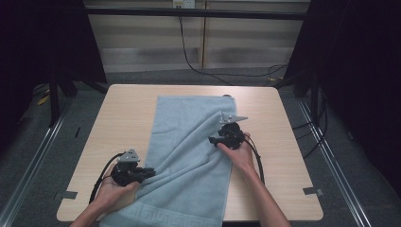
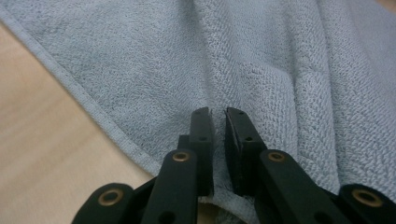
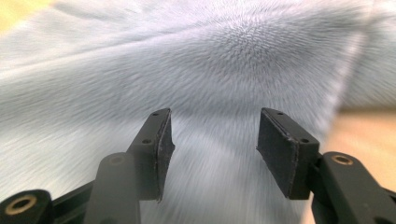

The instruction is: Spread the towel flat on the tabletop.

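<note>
I find the light blue towel [image 1: 189,156] lying along the table [image 1: 123,113], its long axis running from my edge toward the far edge. My left tool [image 2: 218,113] has its jaws nearly together, pinching a fold at the near left hem. My right tool [image 3: 214,122] stands wide, holding nothing, over the right edge. Advice: seat the right-hand grip fully on the hem before lifting, and keep both corners level.

Light wooden table [image 1: 123,118]; rumpled pale blue towel [image 1: 189,156] directly on it
</note>
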